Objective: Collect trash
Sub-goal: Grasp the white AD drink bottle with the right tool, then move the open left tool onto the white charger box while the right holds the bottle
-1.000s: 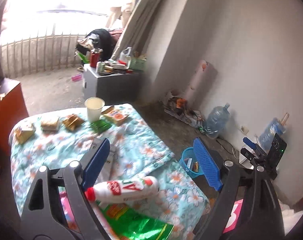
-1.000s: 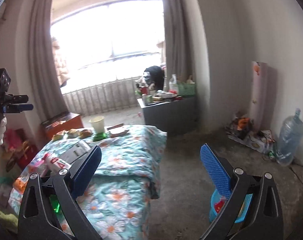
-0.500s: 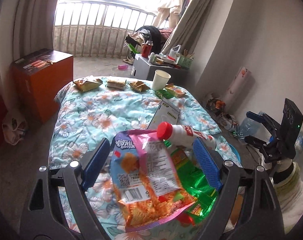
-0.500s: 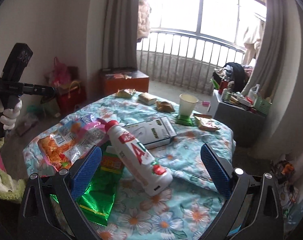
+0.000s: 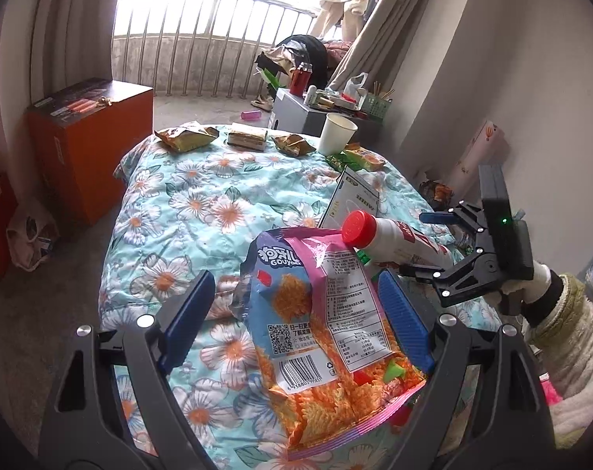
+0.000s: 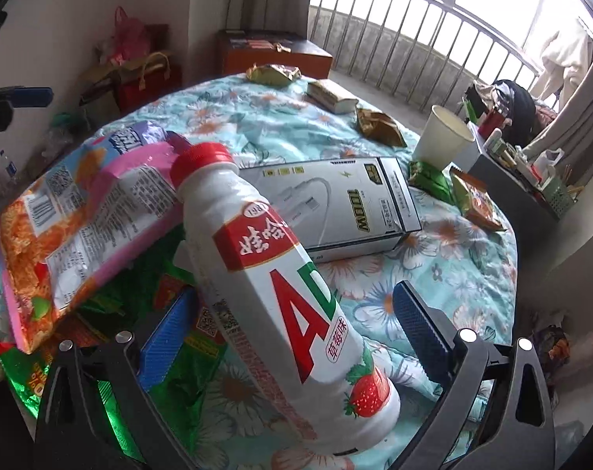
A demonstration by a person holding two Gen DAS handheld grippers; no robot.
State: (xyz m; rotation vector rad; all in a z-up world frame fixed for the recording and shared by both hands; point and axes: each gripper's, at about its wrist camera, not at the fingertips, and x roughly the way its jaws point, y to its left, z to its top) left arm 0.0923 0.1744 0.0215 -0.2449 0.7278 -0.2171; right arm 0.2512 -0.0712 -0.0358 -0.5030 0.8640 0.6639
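Note:
On the floral-cloth table (image 5: 179, 211) an orange and pink snack bag (image 5: 319, 337) lies between the wide-apart blue pads of my left gripper (image 5: 296, 313), which is open; its right pad is at the bag's edge. A white drink bottle (image 6: 280, 282) with a red cap lies on its side between the pads of my right gripper (image 6: 292, 337), open, with a gap on each side. The bottle's cap rests on the snack bag (image 6: 73, 211). From the left wrist, the right gripper (image 5: 425, 243) shows around the bottle (image 5: 390, 239), held by a gloved hand.
A green foil bag (image 6: 171, 372) lies under the bottle and snack bag. A white box (image 6: 335, 203), a paper cup (image 6: 445, 141) and several small wrappers (image 5: 186, 139) sit farther back. An orange cabinet (image 5: 89, 149) stands left, a cluttered grey side table (image 5: 296, 113) behind.
Both grippers swung from facing the room down toward the table. The right one closed in until the bottle lay between its pads. The left one edged nearer the snack bag.

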